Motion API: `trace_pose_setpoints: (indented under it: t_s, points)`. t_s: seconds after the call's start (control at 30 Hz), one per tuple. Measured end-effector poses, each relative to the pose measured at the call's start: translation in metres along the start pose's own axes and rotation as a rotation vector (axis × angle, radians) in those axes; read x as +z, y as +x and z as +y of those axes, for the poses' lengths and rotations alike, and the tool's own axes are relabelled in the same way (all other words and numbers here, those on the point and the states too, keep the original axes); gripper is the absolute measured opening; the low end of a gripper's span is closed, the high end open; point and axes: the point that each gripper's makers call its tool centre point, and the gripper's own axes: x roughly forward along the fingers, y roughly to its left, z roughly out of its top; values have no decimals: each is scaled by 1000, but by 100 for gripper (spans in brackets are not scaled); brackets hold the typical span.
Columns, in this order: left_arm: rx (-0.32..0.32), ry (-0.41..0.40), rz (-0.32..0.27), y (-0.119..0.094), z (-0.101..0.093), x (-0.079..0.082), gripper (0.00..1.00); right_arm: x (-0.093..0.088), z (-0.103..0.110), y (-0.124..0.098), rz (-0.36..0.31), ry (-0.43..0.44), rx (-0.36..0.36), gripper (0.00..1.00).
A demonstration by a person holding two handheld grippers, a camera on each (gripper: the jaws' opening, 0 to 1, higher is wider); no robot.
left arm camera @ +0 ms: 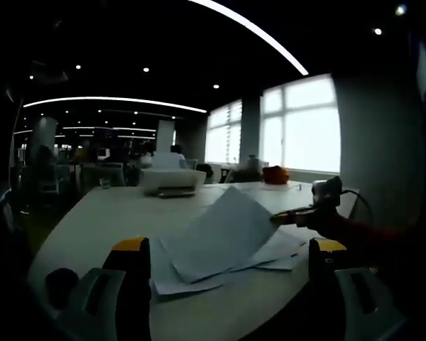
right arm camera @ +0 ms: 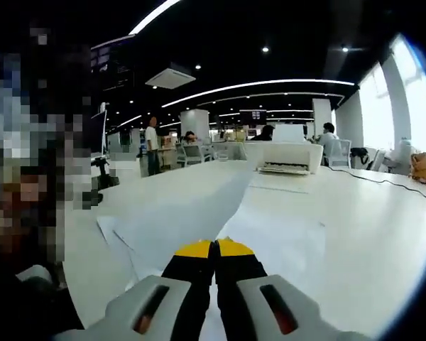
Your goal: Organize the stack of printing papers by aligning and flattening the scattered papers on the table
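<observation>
Several white sheets of paper (left arm camera: 199,273) lie scattered and overlapping on the white table (left arm camera: 106,213). One sheet (left arm camera: 224,231) is tilted up off the pile, pinched at its right corner by my right gripper (left arm camera: 278,218), which reaches in from the right. My left gripper (left arm camera: 228,246) is open, its yellow-tipped jaws wide apart just in front of the pile, touching nothing. In the right gripper view the right gripper (right arm camera: 214,248) is shut on that lifted sheet (right arm camera: 199,209), which slopes away from the jaws. More sheets (right arm camera: 284,238) lie flat beneath it.
A white printer (left arm camera: 172,181) (right arm camera: 291,158) stands at the far end of the table. A black cable (right arm camera: 373,177) runs across the tabletop near an orange object (left arm camera: 275,174). A glass (left arm camera: 104,183) sits at the far left. People and chairs (right arm camera: 151,145) are beyond the table.
</observation>
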Motion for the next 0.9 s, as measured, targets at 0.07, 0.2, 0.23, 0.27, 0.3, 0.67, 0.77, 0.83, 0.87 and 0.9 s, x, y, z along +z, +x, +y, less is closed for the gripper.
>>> trace_pose_setpoints:
  t_s: [0.07,0.2,0.23,0.27,0.3,0.67,0.77,0.83,0.87,0.9]
  points:
    - [1,0,-2,0,0,0,95,7,3,-3,-16,-28,-9,0]
    - [1,-2,0,0,1,-1,95,24,10,-9,-59,-21,5,0]
    - [1,-2,-1,0,1,-1,95,27,11,-10,-67,-25,7,0]
    - [1,-2,-1,0,0,-1,95,29,12,-11,-69,-26,8,0]
    - [0,-2,-2,0,0,0,95,33,14,-12,-80,-27,12,0]
    - [-4,-1,-11,0,-1,1,95,79,37,-33,-192,-19,68,0]
    - [-4,0,-15,0,-1,2,95,90,41,-37,-227,5,89,0]
    - [-5,1,-17,0,-2,3,95,104,47,-44,-275,42,123,0]
    - [-7,1,-18,0,-3,3,95,109,50,-48,-291,35,123,0]
    - [-9,3,-20,0,-3,4,94,113,51,-50,-300,30,122,0]
